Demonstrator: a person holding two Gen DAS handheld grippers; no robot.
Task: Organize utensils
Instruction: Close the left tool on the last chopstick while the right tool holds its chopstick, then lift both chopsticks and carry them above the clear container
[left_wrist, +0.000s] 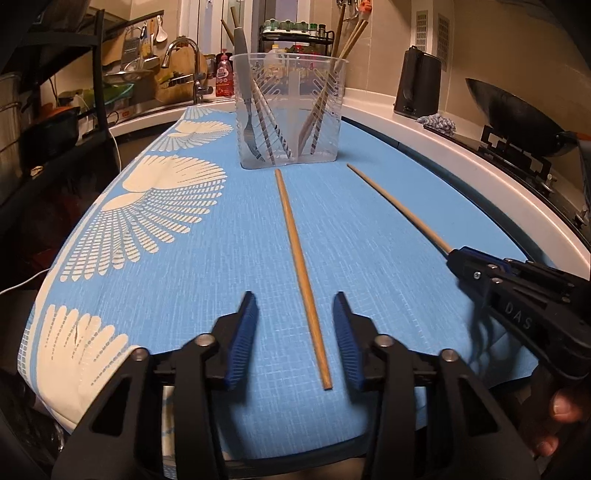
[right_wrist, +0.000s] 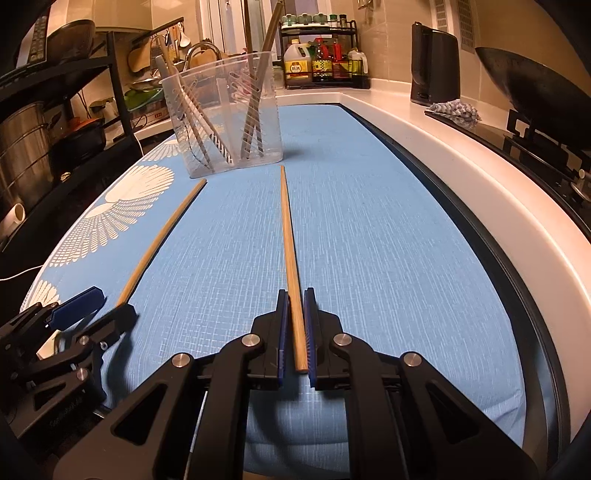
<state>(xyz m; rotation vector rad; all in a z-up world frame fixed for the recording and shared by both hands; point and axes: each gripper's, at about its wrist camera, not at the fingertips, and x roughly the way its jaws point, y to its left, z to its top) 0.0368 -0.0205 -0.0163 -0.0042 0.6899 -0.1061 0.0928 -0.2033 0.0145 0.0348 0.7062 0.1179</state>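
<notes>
**Two chopsticks out, one in each tool's sights**

So the right tool (right_wrist: 294, 325) has its blue pads pinched nearly shut around the near end of a long wooden chopstick (right_wrist: 289, 251) lying on the blue patterned cloth (right_wrist: 388, 240) over the desk. The left tool (left_wrist: 295, 332) sits wide open, straddling the other wooden chopstick (left_wrist: 299, 266) without touching it. Both sticks point at the clear plastic utensil holder (left_wrist: 290, 110), which has a fork (left_wrist: 249, 136) and more chopsticks inside.
</notes>
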